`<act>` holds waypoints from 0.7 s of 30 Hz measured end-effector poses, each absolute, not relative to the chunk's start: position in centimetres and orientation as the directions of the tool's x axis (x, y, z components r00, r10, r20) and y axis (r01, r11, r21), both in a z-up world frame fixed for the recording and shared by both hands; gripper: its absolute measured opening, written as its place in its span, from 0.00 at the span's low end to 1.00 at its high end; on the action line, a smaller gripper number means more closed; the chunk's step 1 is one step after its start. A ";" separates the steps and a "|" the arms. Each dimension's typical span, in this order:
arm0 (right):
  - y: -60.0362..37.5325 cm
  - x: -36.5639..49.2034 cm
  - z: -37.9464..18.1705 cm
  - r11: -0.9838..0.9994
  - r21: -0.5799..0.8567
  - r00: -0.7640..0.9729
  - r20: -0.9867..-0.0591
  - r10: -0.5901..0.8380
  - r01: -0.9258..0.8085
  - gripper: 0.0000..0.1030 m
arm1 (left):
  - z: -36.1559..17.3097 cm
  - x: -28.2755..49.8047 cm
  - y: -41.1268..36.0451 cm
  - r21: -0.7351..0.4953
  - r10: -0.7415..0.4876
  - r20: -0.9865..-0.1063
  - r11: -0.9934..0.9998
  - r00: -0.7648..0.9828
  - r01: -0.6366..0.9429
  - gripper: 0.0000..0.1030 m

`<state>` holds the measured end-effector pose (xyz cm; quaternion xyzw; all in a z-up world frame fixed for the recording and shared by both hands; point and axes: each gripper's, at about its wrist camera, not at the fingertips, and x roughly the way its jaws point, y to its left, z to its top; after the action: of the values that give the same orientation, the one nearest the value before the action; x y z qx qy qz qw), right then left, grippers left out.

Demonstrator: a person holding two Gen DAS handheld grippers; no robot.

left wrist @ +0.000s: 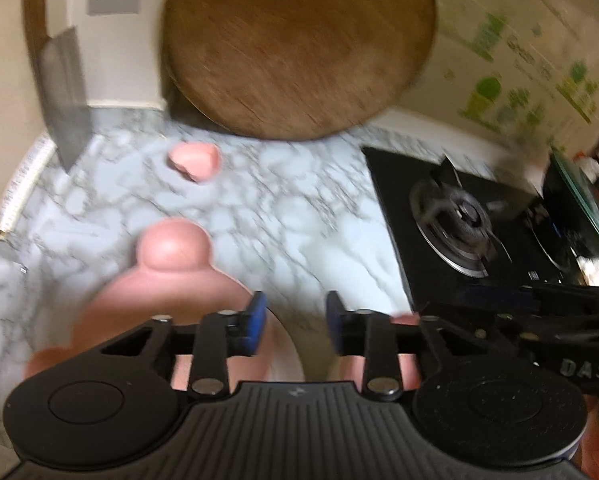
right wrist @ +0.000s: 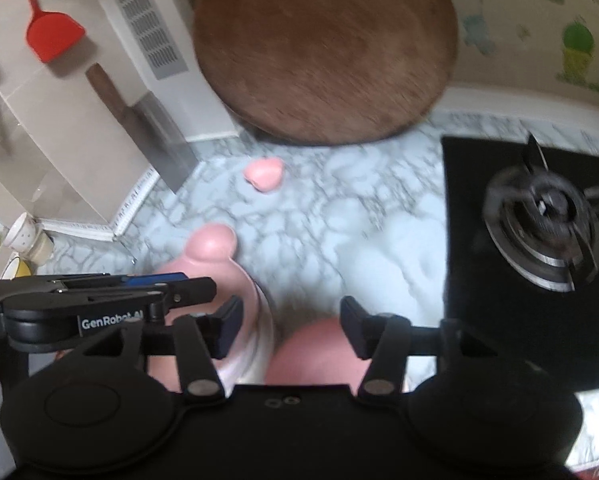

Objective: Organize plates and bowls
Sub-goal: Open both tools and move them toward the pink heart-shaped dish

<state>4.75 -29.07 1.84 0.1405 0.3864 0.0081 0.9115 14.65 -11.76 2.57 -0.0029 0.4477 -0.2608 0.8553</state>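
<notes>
1. The left gripper [left wrist: 295, 326] stands with its blue pads apart and nothing pressed between them; only the counter shows in the gap. The right gripper [right wrist: 291, 330] is likewise released, its dark pads clear of the pink ware below.
2. The task's thing, a stack of pink bowls [left wrist: 167, 280], sits on the marble counter [left wrist: 299, 216] right under both tools, left of the left gripper's gap and partly beneath the right one. The frames are blurred, so I cannot tell how many pieces are nested.
3. The step looks like a let-go after setting the stack down. To do it well, I would lift both tools straight off so no pad catches a rim and drags the stack.
4. A small pink piece [right wrist: 264, 174] lies alone farther back, well apart from the stack.
5. Open counter runs between the stack and the black stove [right wrist: 539, 240] on the right; that is the free lane.
6. Behind, a round wooden board [left wrist: 299, 48] leans at the wall, and a cleaver [right wrist: 155, 140] stands on the left: keep clear of both.
</notes>
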 end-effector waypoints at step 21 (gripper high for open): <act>-28.9 19.2 3.0 0.939 0.331 0.671 -0.716 0.191 0.087 0.90 | 2.8 28.0 -7.7 -0.195 -0.256 -0.770 0.967 0.584 0.167 0.73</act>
<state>19.21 -28.87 2.99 0.1716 0.4043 0.0288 0.8979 27.95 -7.69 2.76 -0.0507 0.4403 -0.1190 0.8885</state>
